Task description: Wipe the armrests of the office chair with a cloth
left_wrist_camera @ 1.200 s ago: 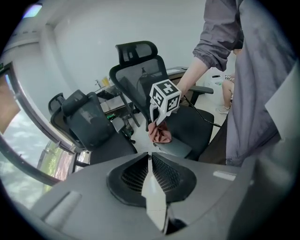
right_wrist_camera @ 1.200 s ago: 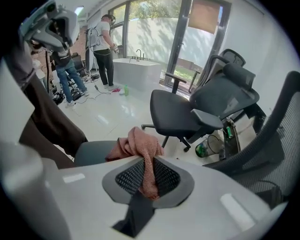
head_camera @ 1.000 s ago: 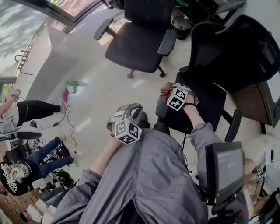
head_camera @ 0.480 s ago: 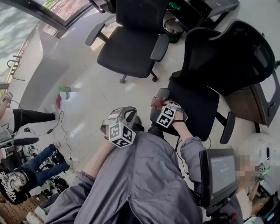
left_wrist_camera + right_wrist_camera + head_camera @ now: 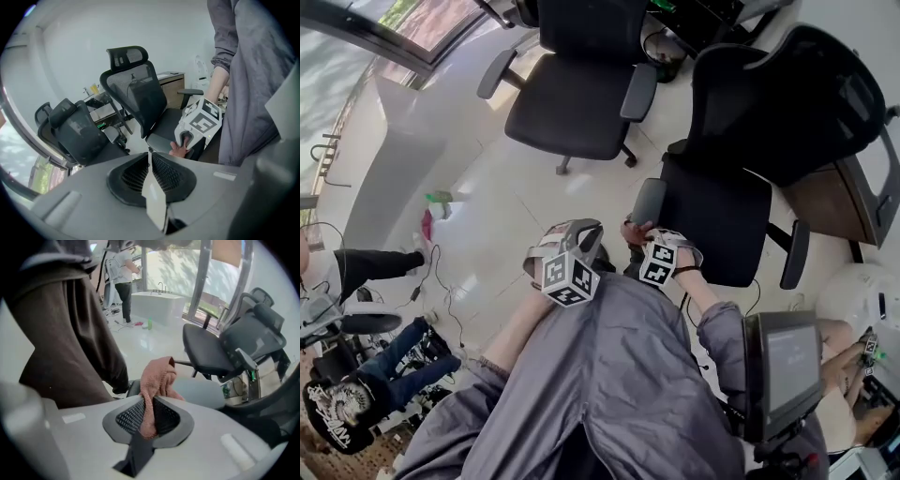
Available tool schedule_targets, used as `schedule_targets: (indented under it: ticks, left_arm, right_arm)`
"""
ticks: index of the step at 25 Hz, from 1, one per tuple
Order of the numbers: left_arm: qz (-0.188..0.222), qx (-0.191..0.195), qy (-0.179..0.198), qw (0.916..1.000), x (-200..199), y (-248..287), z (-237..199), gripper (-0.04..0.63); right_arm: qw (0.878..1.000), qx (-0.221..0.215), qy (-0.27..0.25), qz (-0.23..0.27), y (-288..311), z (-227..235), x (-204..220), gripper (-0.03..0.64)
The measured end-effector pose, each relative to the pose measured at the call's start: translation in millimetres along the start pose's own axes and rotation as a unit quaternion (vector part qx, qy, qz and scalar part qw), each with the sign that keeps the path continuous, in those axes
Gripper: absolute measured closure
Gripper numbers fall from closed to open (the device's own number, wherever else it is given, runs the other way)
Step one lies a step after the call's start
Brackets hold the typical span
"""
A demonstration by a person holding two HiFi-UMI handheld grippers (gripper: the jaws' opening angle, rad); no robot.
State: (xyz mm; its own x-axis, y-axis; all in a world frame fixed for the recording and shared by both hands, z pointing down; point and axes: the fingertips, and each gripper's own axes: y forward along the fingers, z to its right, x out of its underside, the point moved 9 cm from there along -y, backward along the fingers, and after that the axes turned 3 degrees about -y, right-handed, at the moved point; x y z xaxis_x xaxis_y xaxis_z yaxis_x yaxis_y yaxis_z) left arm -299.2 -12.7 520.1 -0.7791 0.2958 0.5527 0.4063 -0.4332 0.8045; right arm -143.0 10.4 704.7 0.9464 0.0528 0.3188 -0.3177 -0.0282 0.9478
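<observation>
My right gripper (image 5: 150,398) is shut on a pink cloth (image 5: 158,377), which bunches up out of the jaws. The cloth (image 5: 632,231) lies on the near end of the grey left armrest (image 5: 649,201) of the black office chair (image 5: 724,217); the pad (image 5: 202,392) shows just beyond the cloth. In the head view my right gripper (image 5: 639,238) points steeply down at that end. My left gripper (image 5: 578,234) hangs to the left of the chair over the floor, its jaws (image 5: 150,157) shut with nothing between them. The chair's other armrest (image 5: 794,253) is on the far side.
A second black office chair (image 5: 572,94) stands further off on the pale floor. A wooden desk (image 5: 830,202) is behind the near chair. A monitor (image 5: 783,370) is close at my right. People and cables (image 5: 441,281) are at the left, with a green bottle (image 5: 439,199) on the floor.
My right gripper has drawn the cloth along the armrest toward its near end, uncovering more of the grey pad behind it. The left gripper has stayed about where it was.
</observation>
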Motion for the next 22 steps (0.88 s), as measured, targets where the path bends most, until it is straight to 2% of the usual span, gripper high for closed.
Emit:
schedule_targets:
  ticks: [6, 9, 12, 15, 17, 19, 22]
  left_arm:
    - [-0.011, 0.002, 0.003, 0.9999, 8.6, -5.0, -1.9, 0.554]
    - [-0.020, 0.001, 0.002, 0.9998, 12.5, -6.8, -3.9, 0.554]
    - [-0.027, -0.004, -0.004, 0.9996, 18.0, -11.2, -5.7, 0.554]
    - [-0.032, -0.007, -0.012, 0.9994, 27.0, -16.7, -8.8, 0.554]
    - [-0.033, -0.009, -0.015, 0.9993, 31.6, -17.9, -10.4, 0.554]
    - [-0.029, -0.008, -0.016, 0.9994, 32.4, -16.7, -11.9, 0.554]
    - [-0.019, -0.005, -0.011, 0.9998, 29.3, -13.6, -15.1, 0.554]
  right_arm:
    - [0.996, 0.077, 0.039, -0.015, -2.8, 94.9, 5.0, 0.568]
    - [0.993, 0.104, 0.052, -0.026, 1.1, 138.3, 5.8, 0.568]
    - [0.991, 0.115, 0.054, -0.030, 12.6, 159.8, 4.5, 0.568]
    - [0.989, 0.130, 0.052, -0.042, 19.5, 162.7, -2.5, 0.568]
    - [0.990, 0.125, 0.040, -0.054, 22.1, 151.9, -8.1, 0.569]
    - [0.991, 0.112, 0.023, -0.065, 24.3, 131.3, -12.2, 0.569]
    - [0.994, 0.094, 0.010, -0.055, 33.4, 91.9, -17.9, 0.571]
